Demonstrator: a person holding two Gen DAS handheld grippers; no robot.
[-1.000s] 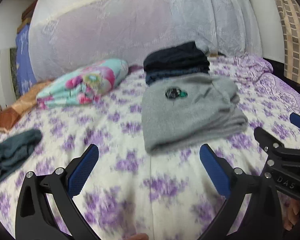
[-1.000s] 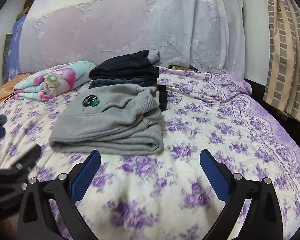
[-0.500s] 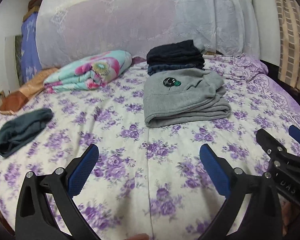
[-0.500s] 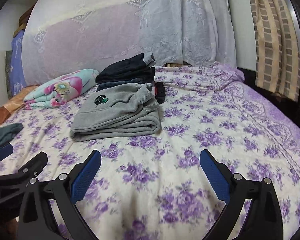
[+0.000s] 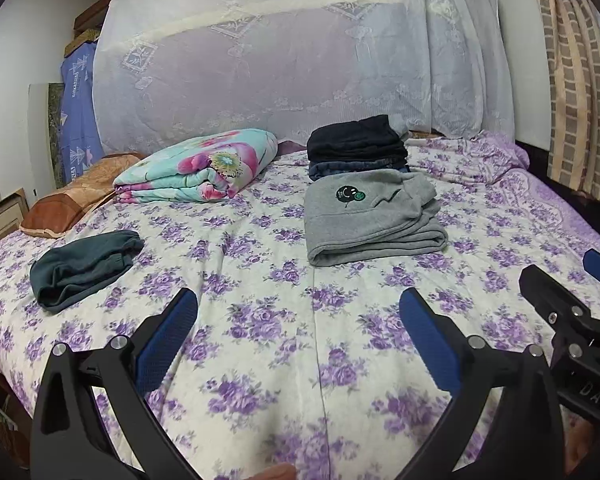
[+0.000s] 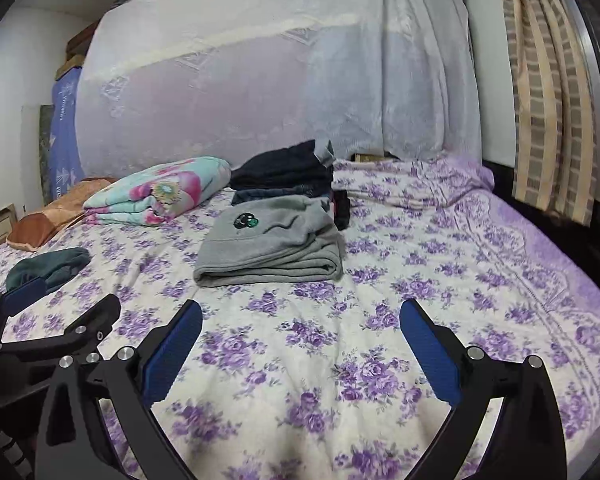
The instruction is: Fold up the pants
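Observation:
Folded grey pants [image 5: 370, 220] [image 6: 272, 246] with a small dark emblem lie on the flowered bedspread [image 5: 260, 300] [image 6: 420, 280], in front of a stack of folded dark clothes [image 5: 356, 146] [image 6: 286, 176]. My left gripper [image 5: 298, 328] is open and empty, well short of the grey pants. My right gripper [image 6: 300, 332] is open too, holding nothing, over bare bedspread. Each gripper shows at the edge of the other's view: the right gripper [image 5: 588, 280], the left gripper [image 6: 60, 304].
A crumpled dark teal garment [image 5: 84, 266] [image 6: 48, 268] lies at the left of the bed. A folded floral blanket [image 5: 196, 168] [image 6: 160, 190] and an orange pillow [image 5: 76, 200] sit near the draped headboard [image 5: 280, 72]. A striped curtain [image 6: 548, 92] hangs at right.
Both grippers have drawn back from the grey pants, which now look smaller and farther off. More bedspread lies between fingers and pants. Both stay open.

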